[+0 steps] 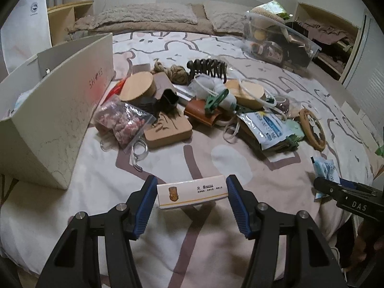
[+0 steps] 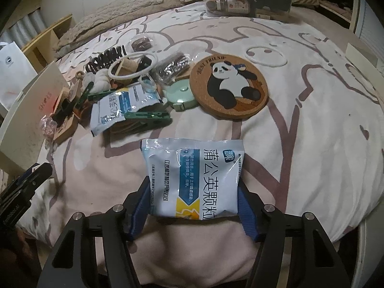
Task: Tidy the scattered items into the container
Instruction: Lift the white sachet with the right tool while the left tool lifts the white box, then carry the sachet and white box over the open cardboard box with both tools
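My left gripper (image 1: pixel 191 195) is shut on a white matchbox (image 1: pixel 192 195) with a gold emblem, just above the bedspread. My right gripper (image 2: pixel 193 195) is shut on a blue and white medicine sachet (image 2: pixel 193 176). The white box container (image 1: pixel 51 117) stands open at the left, also seen in the right wrist view (image 2: pixel 28 117). A pile of scattered items lies mid-bed: bag of pink beads (image 1: pixel 122 120), wooden lids (image 1: pixel 138 86), black hair claw (image 1: pixel 208 68), another sachet (image 1: pixel 268 126), panda coaster (image 2: pixel 229 86), green clips (image 2: pixel 148 117), mint tape measure (image 2: pixel 181 94).
A clear plastic bin (image 1: pixel 280 43) full of things sits at the far right of the bed. Pillows (image 1: pixel 148 16) line the headboard. A white ring (image 2: pixel 266 56) lies beyond the coaster. Shelves (image 1: pixel 336 40) stand at the right, a wooden shelf (image 1: pixel 67 16) at the left.
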`<action>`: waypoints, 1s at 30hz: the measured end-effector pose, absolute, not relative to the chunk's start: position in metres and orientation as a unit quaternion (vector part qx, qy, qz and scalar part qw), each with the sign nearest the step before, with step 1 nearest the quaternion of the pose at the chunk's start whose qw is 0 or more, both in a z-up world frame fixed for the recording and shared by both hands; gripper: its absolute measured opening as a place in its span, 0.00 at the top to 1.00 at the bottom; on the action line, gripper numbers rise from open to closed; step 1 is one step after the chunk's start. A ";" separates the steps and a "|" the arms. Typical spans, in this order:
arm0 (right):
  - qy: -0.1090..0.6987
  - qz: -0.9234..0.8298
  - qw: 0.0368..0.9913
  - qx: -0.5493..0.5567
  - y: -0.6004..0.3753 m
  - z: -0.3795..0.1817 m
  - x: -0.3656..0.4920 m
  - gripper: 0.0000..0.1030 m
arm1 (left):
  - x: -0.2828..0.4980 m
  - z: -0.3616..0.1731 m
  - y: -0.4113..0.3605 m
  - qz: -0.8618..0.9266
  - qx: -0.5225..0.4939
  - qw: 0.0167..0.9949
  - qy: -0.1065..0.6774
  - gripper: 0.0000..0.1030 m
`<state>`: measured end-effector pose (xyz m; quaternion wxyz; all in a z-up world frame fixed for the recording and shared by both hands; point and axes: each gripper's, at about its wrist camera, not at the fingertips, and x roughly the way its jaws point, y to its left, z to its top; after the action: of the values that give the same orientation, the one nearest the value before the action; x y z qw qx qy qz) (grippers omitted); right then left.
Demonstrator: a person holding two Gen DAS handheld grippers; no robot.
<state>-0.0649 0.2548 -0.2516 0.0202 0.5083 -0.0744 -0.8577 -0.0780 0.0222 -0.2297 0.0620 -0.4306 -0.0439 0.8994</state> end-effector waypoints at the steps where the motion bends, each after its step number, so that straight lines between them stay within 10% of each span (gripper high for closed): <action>1: -0.074 -0.859 0.019 0.506 0.254 -0.249 -0.064 0.36 | -0.077 -0.227 0.022 0.901 -0.427 0.063 -0.041 0.43; 30: -0.051 -0.896 0.107 0.428 0.140 -0.147 -0.067 0.36 | -0.064 -0.128 -0.072 0.949 -0.310 0.038 -0.034 0.43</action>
<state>-0.0672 0.1396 -0.1473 0.1070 0.4276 -0.0506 -0.8962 -0.0644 -0.0721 -0.1278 0.0380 -0.3104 -0.0343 0.9492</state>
